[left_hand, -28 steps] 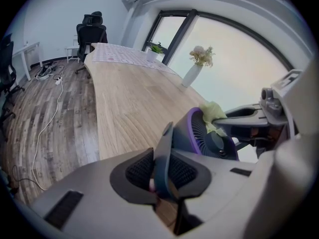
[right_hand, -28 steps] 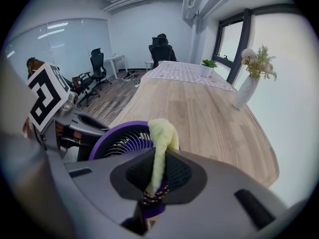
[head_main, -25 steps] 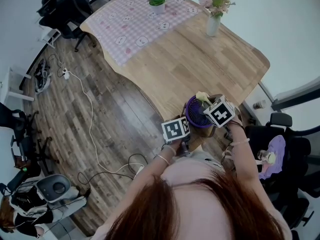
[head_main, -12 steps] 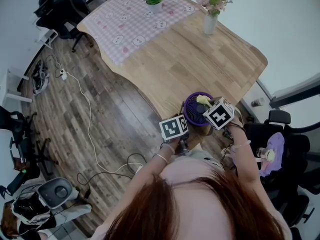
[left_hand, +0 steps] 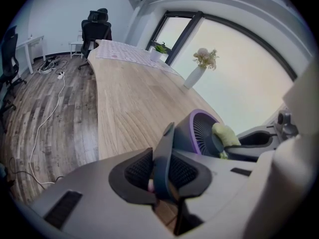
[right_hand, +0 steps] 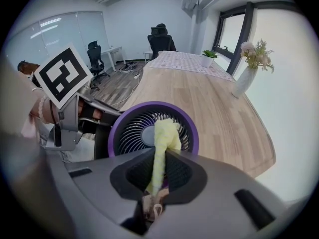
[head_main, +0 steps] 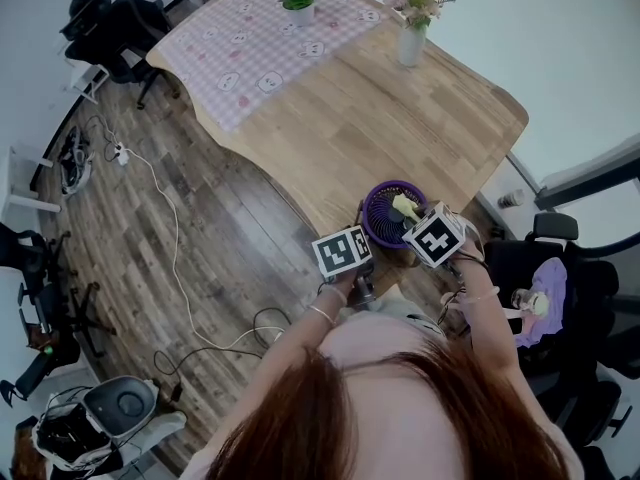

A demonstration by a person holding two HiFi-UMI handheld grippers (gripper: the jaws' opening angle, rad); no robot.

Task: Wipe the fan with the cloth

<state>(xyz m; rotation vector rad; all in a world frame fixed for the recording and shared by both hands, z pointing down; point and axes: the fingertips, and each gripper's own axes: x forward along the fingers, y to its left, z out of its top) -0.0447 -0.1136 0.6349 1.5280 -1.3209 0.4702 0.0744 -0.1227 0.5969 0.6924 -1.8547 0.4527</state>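
Fingers of the right gripper [right_hand: 158,177] pinch a yellow cloth [right_hand: 164,136] lying on the round purple plastic fan [right_hand: 118,126]. The left gripper [left_hand: 162,176], its jaws just easing apart, clasps the fan's dark flat stand [left_hand: 165,148].

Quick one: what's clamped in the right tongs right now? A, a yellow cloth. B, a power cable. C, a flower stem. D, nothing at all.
A: in the right gripper view the right tongs are closed on the yellow cloth, and its free end reaches over the grille of the purple fan.
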